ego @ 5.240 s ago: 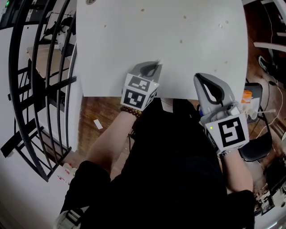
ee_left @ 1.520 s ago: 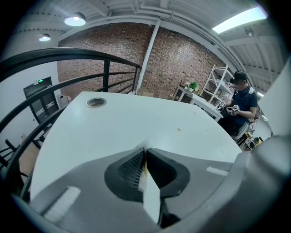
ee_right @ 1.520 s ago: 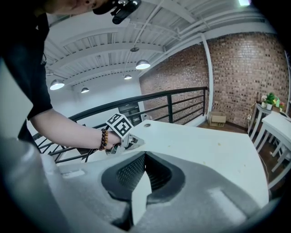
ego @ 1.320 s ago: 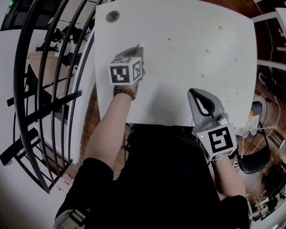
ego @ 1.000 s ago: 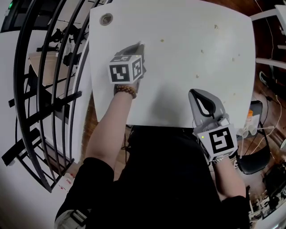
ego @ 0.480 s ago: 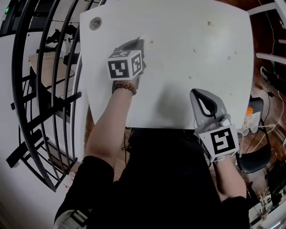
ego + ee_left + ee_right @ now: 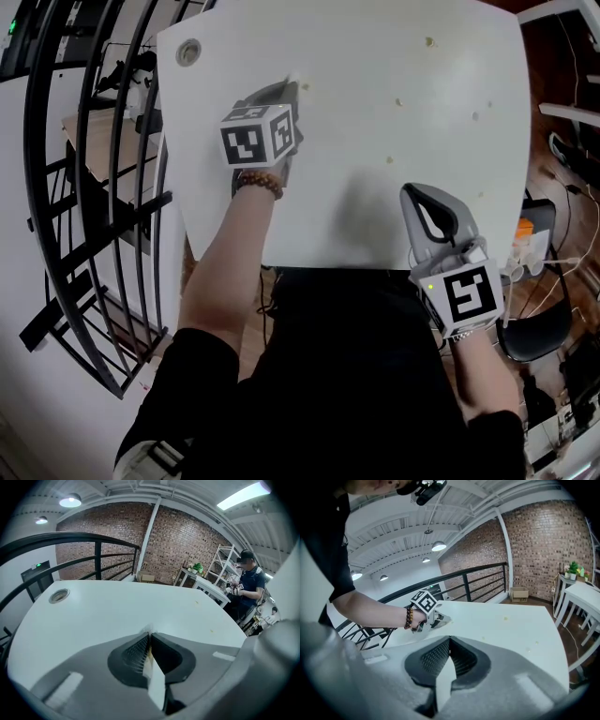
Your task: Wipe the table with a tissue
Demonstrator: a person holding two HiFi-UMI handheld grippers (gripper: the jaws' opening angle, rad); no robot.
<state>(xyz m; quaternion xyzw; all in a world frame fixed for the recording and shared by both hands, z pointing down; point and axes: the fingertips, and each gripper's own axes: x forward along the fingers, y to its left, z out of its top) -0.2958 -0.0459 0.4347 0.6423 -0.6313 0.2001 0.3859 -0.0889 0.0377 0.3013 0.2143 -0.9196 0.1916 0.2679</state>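
Note:
My left gripper (image 7: 289,89) reaches over the far left part of the white table (image 7: 375,56). It is shut on a small white tissue (image 7: 149,629), of which only a corner pokes out past the tips and touches the tabletop. A crumb (image 7: 306,87) lies just right of those tips. More crumbs (image 7: 398,101) are scattered toward the right. My right gripper (image 7: 415,192) hovers at the table's near edge, shut with nothing in it. In the right gripper view the left gripper (image 7: 440,618) shows on the table (image 7: 501,630).
A round cable grommet (image 7: 188,52) sits in the table's far left corner. A black railing (image 7: 84,187) runs along the left side. A chair and cables (image 7: 539,272) stand at the right. A person (image 7: 248,585) stands by white shelves beyond the table.
Since five seconds ago my left gripper has gone from the near edge out to the far left of the table. Over the last second it slid right, away from the grommet. The right gripper stayed put.

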